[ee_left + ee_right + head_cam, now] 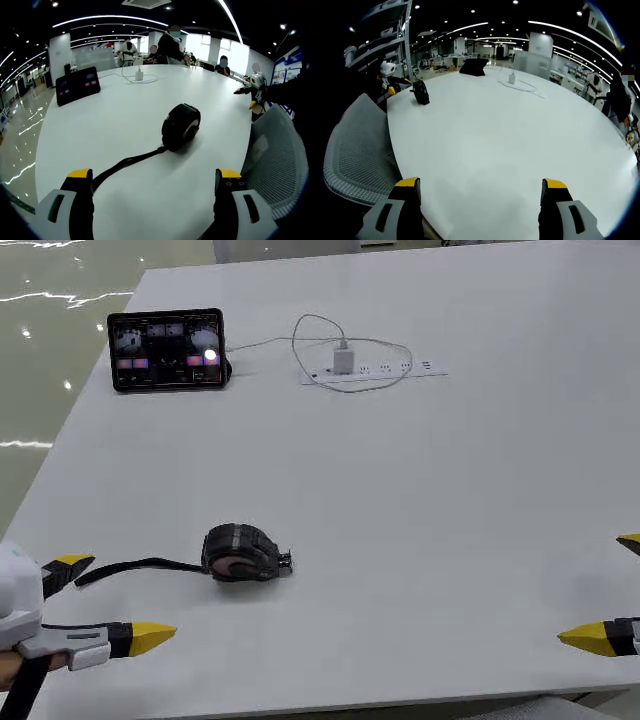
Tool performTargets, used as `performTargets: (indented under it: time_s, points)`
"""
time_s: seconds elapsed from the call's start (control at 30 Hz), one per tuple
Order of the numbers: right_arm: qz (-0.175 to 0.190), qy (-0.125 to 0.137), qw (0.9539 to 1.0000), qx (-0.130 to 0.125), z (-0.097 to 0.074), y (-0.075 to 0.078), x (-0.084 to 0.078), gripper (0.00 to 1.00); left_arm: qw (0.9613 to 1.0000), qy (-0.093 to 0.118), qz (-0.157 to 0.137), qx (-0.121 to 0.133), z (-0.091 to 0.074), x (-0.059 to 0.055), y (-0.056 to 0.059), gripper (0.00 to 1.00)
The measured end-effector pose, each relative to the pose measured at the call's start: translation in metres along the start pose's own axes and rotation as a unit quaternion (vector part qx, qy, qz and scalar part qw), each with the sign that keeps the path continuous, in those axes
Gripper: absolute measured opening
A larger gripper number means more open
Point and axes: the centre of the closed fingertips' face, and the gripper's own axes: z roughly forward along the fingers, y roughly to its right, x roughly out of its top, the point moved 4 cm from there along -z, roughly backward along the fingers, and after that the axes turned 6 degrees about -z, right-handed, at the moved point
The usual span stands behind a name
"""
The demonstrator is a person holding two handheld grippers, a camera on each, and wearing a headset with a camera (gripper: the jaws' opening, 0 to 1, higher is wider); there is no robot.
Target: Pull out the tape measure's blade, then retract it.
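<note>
A black tape measure (240, 553) lies on the white table (420, 500), its dark wrist strap (130, 569) trailing left. No blade is drawn out of it. My left gripper (115, 602) stands open at the table's near left, its yellow tips on either side of the strap's end. In the left gripper view the tape measure (181, 126) lies ahead between the open jaws, with the strap (125, 162) running toward me. My right gripper (615, 590) is open at the near right edge, far from the tape. Its own view shows the tape measure (420, 92) at far left.
A tablet (167, 349) with a lit screen stands at the back left. A white power strip (375, 370) with a charger and looped cable lies behind the middle. A grey mesh chair (355, 145) sits by the near edge. People stand beyond the table (172, 42).
</note>
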Motion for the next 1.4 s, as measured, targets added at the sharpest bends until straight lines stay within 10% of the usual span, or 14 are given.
performTargets:
  time_s: [0.77, 1.4]
  points:
    - [-0.012, 0.003, 0.9999, 0.008, 0.006, 0.003, 0.007, 0.99, 0.9993, 0.005, 0.031, -0.02, 0.008, 0.02, 0.0, 0.99]
    - [-0.062, 0.01, 0.9965, 0.056, 0.03, 0.0, 0.041, 0.99, 0.9879, -0.042, 0.12, -0.09, 0.036, 0.048, 0.023, 0.99]
